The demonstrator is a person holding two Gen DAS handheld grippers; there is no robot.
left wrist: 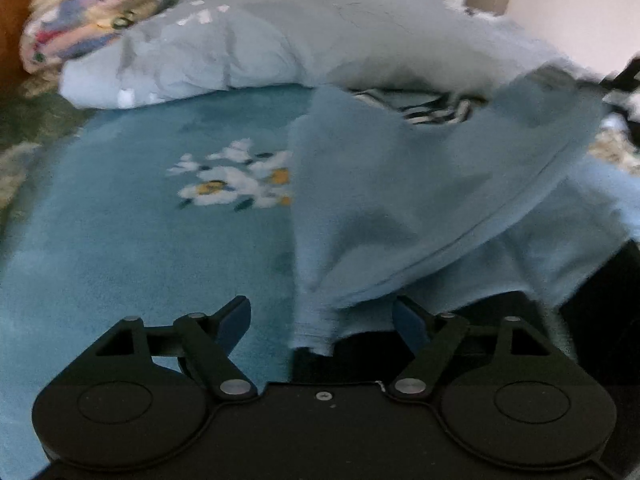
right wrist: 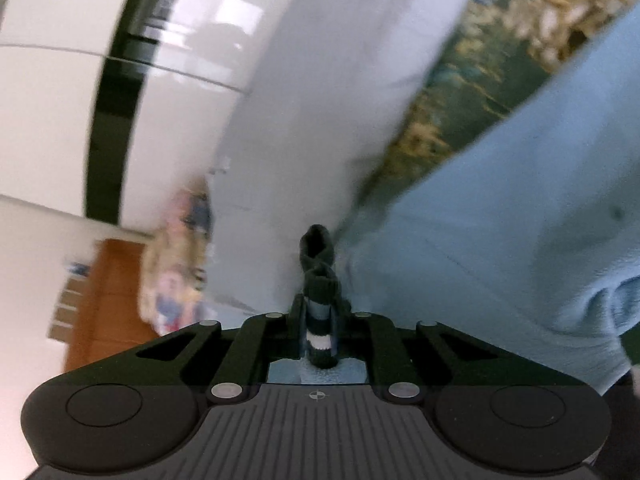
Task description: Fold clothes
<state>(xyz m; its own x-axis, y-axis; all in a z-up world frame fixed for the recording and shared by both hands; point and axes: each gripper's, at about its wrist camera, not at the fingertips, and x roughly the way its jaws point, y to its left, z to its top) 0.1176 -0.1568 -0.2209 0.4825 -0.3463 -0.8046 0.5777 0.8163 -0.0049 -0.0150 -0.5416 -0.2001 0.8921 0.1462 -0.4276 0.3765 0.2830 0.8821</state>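
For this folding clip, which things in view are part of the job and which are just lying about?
Part of the job:
- light blue garment, draped between the fingers of the open left hand-held gripper
- dark striped knit piece, clamped in the right hand-held gripper

Lying about:
- pale blue bedding heap
- colourful bundle
- teal flowered blanket

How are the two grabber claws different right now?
The left gripper has its jaws spread wide, while the right gripper has its jaws squeezed together. The left gripper's pads press on nothing, though the hem of the light blue garment hangs between its jaws; the right gripper pinches a dark striped knit piece. Both are black, with the same two-finger shape.
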